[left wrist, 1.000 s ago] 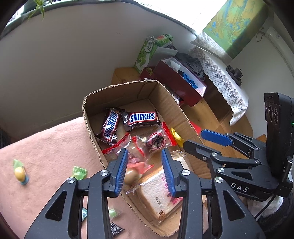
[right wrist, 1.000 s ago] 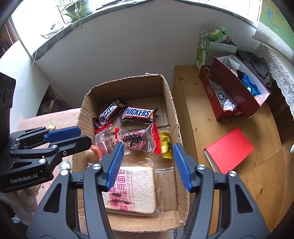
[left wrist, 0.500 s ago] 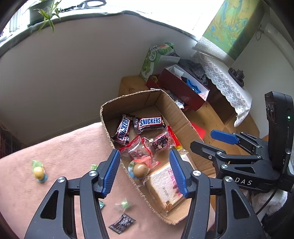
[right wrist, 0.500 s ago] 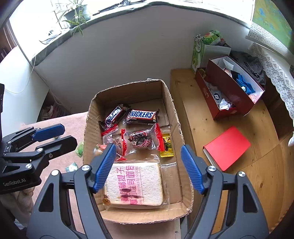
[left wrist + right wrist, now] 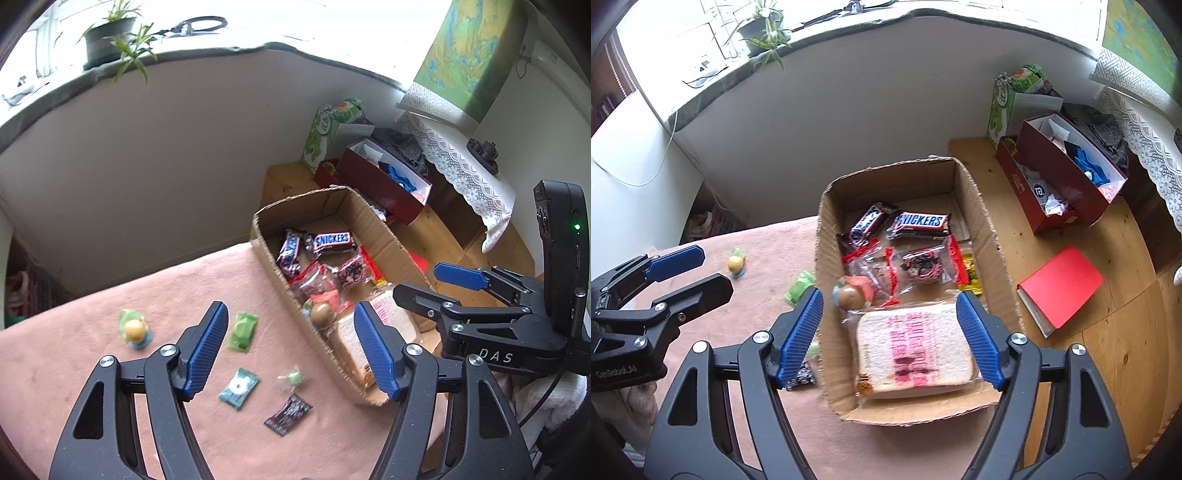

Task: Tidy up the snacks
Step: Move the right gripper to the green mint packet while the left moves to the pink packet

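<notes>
While both grippers hang spread and empty, the left gripper (image 5: 291, 347) is over loose candies (image 5: 238, 386) on the pink cloth (image 5: 74, 369); the right gripper (image 5: 892, 336) is above the cardboard box (image 5: 993, 258), where a bread pack (image 5: 914, 349) lies near, apparently sealed.

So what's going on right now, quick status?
Left gripper open, empty, above the pink cloth. Right gripper open, empty, over the cardboard box. Five small candies loose on the cloth, dark wrapper nearest. Nothing blocking them.

A home: windowsill plant (image 5: 764, 29), lace tablecloth (image 5: 461, 173), wall map (image 5: 469, 55).
</notes>
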`<state>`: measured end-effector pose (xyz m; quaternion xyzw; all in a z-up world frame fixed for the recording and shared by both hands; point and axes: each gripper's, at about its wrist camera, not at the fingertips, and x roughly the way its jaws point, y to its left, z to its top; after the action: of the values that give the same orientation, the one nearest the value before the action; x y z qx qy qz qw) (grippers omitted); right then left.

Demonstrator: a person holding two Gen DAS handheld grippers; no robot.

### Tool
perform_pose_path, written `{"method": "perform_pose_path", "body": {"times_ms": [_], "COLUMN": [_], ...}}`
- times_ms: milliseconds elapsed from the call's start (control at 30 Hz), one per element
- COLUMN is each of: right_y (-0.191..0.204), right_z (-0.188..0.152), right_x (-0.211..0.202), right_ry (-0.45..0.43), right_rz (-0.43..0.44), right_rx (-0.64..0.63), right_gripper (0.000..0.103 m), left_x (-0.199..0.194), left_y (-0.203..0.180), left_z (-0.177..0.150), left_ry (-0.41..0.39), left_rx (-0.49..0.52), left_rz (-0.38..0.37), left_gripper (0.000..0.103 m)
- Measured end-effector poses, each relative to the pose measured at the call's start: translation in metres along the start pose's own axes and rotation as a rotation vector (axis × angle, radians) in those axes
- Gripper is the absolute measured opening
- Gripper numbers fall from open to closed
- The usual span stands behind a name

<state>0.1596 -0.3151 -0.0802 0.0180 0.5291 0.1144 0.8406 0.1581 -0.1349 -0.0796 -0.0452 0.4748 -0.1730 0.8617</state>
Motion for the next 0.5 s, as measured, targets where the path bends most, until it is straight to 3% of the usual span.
{"method": "perform_pose_path", "body": {"times_ms": [500], "right_y": [0.057], "right_z": [-0.05], "right_x": [-0.007], "right_ry": [0.064], "right_rz": [0.139], "right_rx": [0.001], "right_gripper": [0.077], "left_x": [-0.035], "left_y": [0.099], "left_z": [-0.078], "left_ry": [0.086], "left_rx": [-0.227], "left_rz": [0.078], "left_gripper": [0.07]}}
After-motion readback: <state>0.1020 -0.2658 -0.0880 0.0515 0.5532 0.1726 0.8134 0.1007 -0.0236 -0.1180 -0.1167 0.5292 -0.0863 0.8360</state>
